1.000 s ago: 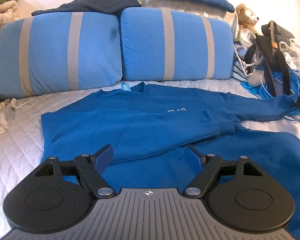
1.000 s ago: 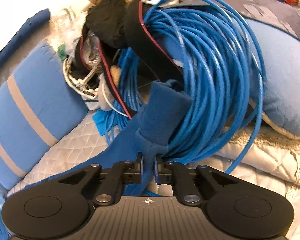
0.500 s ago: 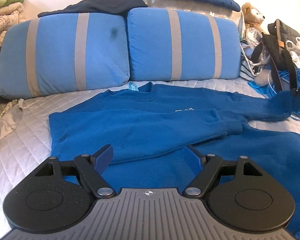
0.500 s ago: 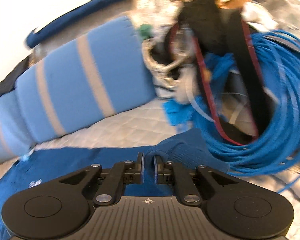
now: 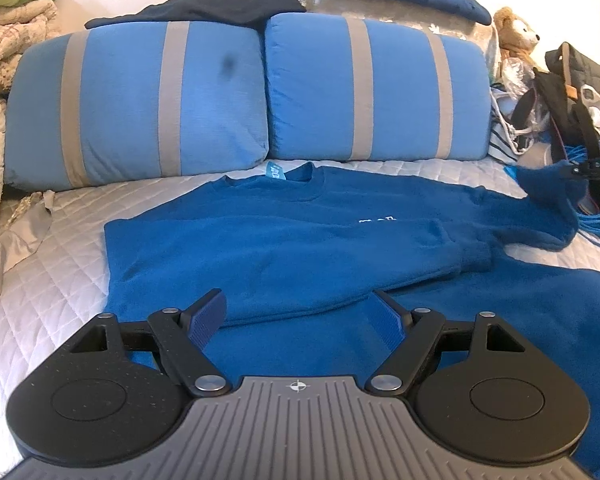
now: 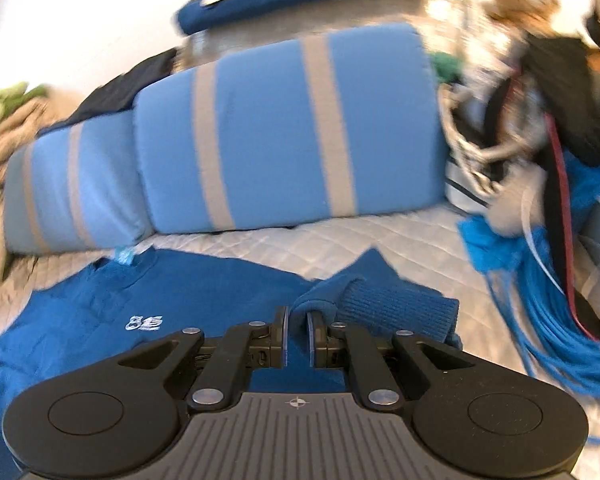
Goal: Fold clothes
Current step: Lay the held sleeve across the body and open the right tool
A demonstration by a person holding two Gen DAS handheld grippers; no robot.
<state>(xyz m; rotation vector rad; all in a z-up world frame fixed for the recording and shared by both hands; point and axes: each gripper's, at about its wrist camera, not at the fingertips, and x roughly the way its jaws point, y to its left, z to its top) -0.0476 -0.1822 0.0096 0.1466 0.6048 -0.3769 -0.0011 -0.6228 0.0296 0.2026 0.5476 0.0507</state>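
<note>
1. The blue sweatshirt (image 5: pixel 284 240) lay flat on the bed (image 5: pixel 60 248), collar toward 2 striped pillows (image 5: pixel 372 88).
2. Right gripper (image 6: pixel 296 334) fingers pinched its cuff (image 6: pixel 396 304); left gripper (image 5: pixel 300 316) fingers stood spread, empty.
3. Best carried low across the chest, clear of the cable coil (image 6: pixel 560 320).

Your blue sweatshirt (image 5: pixel 284 240) lay front-up on the quilt, collar toward the pillows, white lettering on its chest. One sleeve (image 5: pixel 380 256) was folded across the body; the other sleeve's ribbed cuff (image 6: pixel 392 304) was lifted.
</note>
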